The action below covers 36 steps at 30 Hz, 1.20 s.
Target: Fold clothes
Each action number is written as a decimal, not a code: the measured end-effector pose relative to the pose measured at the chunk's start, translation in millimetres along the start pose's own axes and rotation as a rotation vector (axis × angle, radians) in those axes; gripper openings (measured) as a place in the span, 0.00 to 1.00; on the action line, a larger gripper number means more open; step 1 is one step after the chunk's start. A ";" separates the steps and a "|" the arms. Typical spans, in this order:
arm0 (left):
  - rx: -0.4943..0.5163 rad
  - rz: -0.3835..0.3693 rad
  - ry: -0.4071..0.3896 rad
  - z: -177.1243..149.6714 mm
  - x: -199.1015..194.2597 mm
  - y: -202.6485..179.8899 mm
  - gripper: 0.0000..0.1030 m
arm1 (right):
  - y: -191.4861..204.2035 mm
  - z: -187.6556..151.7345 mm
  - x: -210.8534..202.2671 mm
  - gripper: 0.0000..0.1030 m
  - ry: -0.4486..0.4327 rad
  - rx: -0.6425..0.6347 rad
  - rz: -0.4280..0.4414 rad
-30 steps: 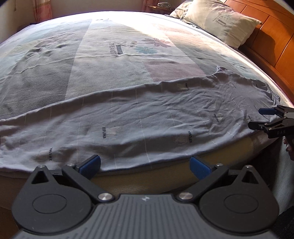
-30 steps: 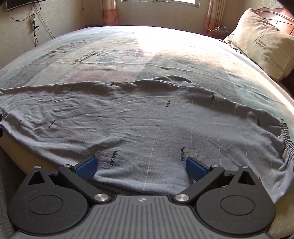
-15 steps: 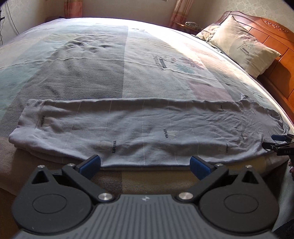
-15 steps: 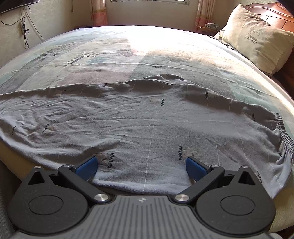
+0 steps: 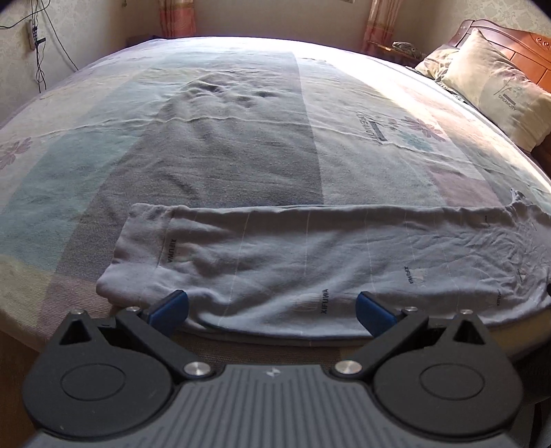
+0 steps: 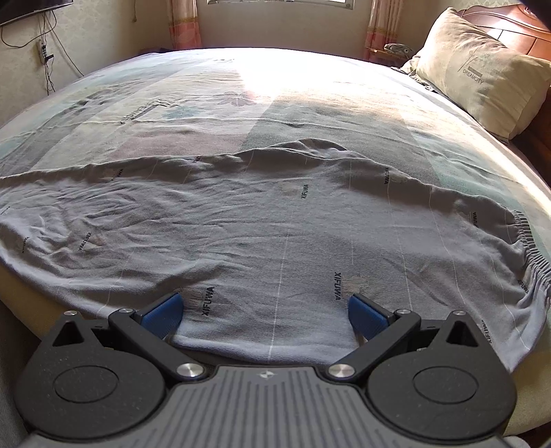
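Grey XIFUWA trousers [image 5: 310, 255] flat along bed's [image 5: 224, 113] near edge, pillow [image 6: 482, 69] beyond at headboard; left gripper [image 5: 272, 306] and right gripper [image 6: 265, 310] jaws spread wide, empty, at trousers' hem.

Daylight from far window [image 6: 275, 1], blows out far end of bed [image 6: 275, 72] to white glare in both views. Near side dim, soft shadows in the creases. Heavy fisheye bend, dark vignette corners. Slight blur at gripper bodies, mid-frame sharp.
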<state>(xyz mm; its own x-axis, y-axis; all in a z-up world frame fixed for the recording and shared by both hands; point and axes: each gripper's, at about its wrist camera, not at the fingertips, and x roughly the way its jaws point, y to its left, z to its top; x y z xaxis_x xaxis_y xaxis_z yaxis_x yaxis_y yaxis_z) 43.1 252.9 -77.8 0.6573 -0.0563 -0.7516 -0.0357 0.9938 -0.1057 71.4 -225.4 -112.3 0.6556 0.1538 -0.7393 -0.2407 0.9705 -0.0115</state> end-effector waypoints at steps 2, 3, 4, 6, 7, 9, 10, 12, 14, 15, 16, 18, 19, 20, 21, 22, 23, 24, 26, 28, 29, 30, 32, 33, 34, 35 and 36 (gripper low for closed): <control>-0.007 -0.050 -0.028 12.3 1.7 1.3 0.99 | 0.0 0.2 0.0 1.00 0.000 0.000 0.000; 0.001 -0.058 -0.029 17.3 6.3 -1.4 0.99 | -0.3 0.4 -0.1 1.00 0.000 0.000 0.000; 0.010 -0.066 -0.030 22.2 10.8 -4.2 0.99 | -0.3 0.5 0.0 1.00 0.000 -0.001 0.000; 0.027 -0.082 -0.025 30.6 23.3 -11.3 0.99 | -0.5 0.6 0.3 1.00 0.001 -0.001 0.000; 0.036 -0.088 -0.013 34.2 31.6 -15.9 0.99 | -0.4 0.8 0.4 1.00 0.002 -0.001 0.000; 0.039 -0.090 0.010 38.3 49.4 -18.5 0.99 | -0.6 1.2 0.3 1.00 0.004 -0.001 0.000; 0.037 -0.088 0.018 39.9 57.7 -18.2 0.99 | -0.6 1.2 0.5 1.00 0.004 -0.001 0.001; 0.035 -0.069 0.015 41.5 69.1 -14.0 0.99 | -0.4 1.2 0.7 1.00 0.004 -0.002 0.001; 0.038 -0.061 0.027 46.2 75.3 -12.0 0.99 | -0.2 1.1 0.8 1.00 0.004 -0.002 0.001; 0.042 -0.060 0.035 49.3 75.0 -12.8 0.99 | -0.1 0.9 0.7 1.00 0.003 -0.002 0.001; 0.051 -0.059 0.038 52.0 73.6 -13.9 0.99 | -0.3 0.8 0.8 1.00 0.003 -0.002 0.001; 0.064 -0.051 0.033 55.8 65.9 -18.7 0.99 | -0.8 0.5 0.8 1.00 0.001 -0.001 0.001; 0.070 -0.065 0.015 57.3 58.6 -23.7 0.99 | -0.8 0.3 0.9 1.00 0.000 -0.001 0.001; 0.075 -0.106 -0.004 57.9 52.3 -29.5 0.99 | -0.6 0.2 0.9 1.00 -0.001 -0.001 0.000; 0.078 -0.162 -0.010 57.2 49.0 -36.0 0.99 | -0.5 0.1 0.9 1.00 -0.002 -0.001 0.000; 0.082 -0.219 -0.004 56.4 48.9 -43.3 0.99 | -0.5 0.2 1.1 1.00 -0.001 0.000 0.000; 0.087 -0.271 0.004 55.6 50.1 -50.7 0.99 | -0.4 0.5 1.2 1.00 -0.001 0.000 -0.001; 0.094 -0.303 0.018 54.7 55.2 -58.3 0.99 | -0.2 0.8 1.4 1.00 0.000 0.001 -0.001; 0.103 -0.317 0.049 53.5 70.9 -70.7 0.99 | -0.1 0.7 1.3 1.00 -0.002 0.001 -0.002; 0.096 -0.275 0.055 53.9 84.8 -73.7 0.99 | -0.1 0.4 1.3 1.00 -0.003 0.002 -0.002; 0.097 -0.270 0.038 55.1 86.9 -74.4 0.99 | -0.1 0.4 1.3 1.00 -0.003 0.002 -0.002; 0.100 -0.263 0.043 57.7 87.0 -75.9 0.99 | 0.1 0.3 1.2 1.00 -0.003 0.003 -0.003; 0.119 -0.250 0.054 61.0 83.7 -80.0 0.99 | 0.1 0.0 1.0 1.00 -0.005 0.004 -0.003; 0.134 -0.244 0.057 61.5 79.9 -82.6 0.99 | 0.3 -0.1 1.0 1.00 -0.006 0.005 -0.003; 0.150 -0.242 0.053 59.6 72.8 -86.1 0.99 | 0.5 -0.1 0.9 1.00 -0.008 0.005 -0.004; 0.166 -0.244 0.049 56.9 65.9 -89.9 0.99 | 0.6 -0.5 0.8 1.00 -0.010 0.006 -0.004; 0.183 -0.259 0.046 52.1 59.0 -94.5 0.99 | 0.6 -0.8 0.7 1.00 -0.012 0.006 -0.004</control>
<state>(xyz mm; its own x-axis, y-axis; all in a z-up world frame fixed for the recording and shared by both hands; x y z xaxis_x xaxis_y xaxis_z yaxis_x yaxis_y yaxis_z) 124.5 160.6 -78.2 0.5917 -0.3099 -0.7442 0.2668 0.9464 -0.1819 71.2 -224.9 -113.4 0.6655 0.1518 -0.7308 -0.2337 0.9723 -0.0108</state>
